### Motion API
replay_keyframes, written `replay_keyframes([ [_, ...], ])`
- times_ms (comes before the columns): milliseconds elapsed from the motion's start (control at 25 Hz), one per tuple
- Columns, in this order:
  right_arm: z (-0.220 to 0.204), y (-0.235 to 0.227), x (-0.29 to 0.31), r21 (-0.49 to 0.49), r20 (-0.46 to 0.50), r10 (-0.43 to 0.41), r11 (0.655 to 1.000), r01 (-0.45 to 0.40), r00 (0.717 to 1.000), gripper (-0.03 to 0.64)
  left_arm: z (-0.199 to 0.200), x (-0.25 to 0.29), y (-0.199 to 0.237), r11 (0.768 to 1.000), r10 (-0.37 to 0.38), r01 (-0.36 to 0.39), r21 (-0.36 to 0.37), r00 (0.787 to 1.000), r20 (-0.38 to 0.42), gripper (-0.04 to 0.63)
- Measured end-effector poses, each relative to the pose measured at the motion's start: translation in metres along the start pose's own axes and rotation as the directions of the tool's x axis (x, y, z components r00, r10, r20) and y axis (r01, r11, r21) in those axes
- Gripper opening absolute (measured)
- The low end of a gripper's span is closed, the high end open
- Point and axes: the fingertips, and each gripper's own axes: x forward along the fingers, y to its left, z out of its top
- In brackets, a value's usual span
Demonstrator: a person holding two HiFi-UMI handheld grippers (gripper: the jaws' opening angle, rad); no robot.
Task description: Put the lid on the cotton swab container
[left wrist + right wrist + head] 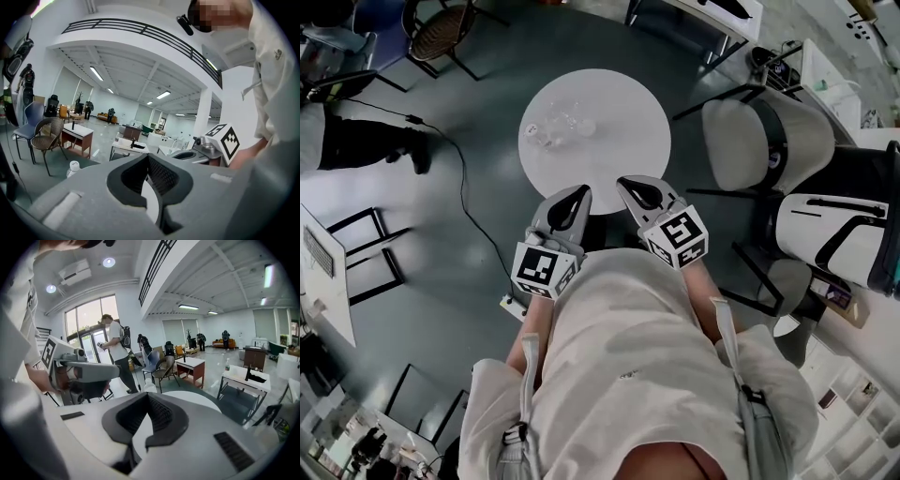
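Cotton swab container (555, 125) shows in my head view only as a cluster of small clear shapes on the far left part of the round white table (628, 141); I cannot make out its parts from here. Both grippers sit well short of it, near the table's close edge and tight against my operator's body. The left gripper (578, 195) and the right gripper (630, 185) lie side by side, marker cubes toward the torso, tips pointing at the table. A grey armchair (745, 141) stands to the right of the table.

Through the left gripper view, the jaws meet at their tips and hold nothing; only the padded hollow behind the tips stays clear. Beyond them I see a large hall with desks and chairs, a bottle (72, 168) low at left, and the right gripper's marker cube at the right.

Through the right gripper view, these jaws are also pressed together at the tips and empty. The white table curves just past them, the left gripper hangs at the left, and a person (115, 345) with a backpack stands behind it.
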Motion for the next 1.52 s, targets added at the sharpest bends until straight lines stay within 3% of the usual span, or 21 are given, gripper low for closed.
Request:
replay_keyframes([
  [800,-0.077,0.043,-0.206,0.024,0.12,0.097,0.995,-0.1,0.988,0.008,-0.078,-0.055,-0.208,0.995,0.081,-0.08,-0.066,0.997,0.017,0.009],
  [1200,-0.059,0.077,-0.251,-0.033,0.213,0.203,0.979,-0.201,0.956,0.008,-0.073,-0.093,-0.245,0.983,0.178,-0.174,-0.053,0.98,0.084,0.009],
  [1520,-0.052,0.091,-0.258,-0.062,0.236,0.237,0.972,-0.228,0.943,0.006,-0.065,-0.105,-0.246,0.98,0.201,-0.199,-0.03,0.974,0.102,0.009],
])
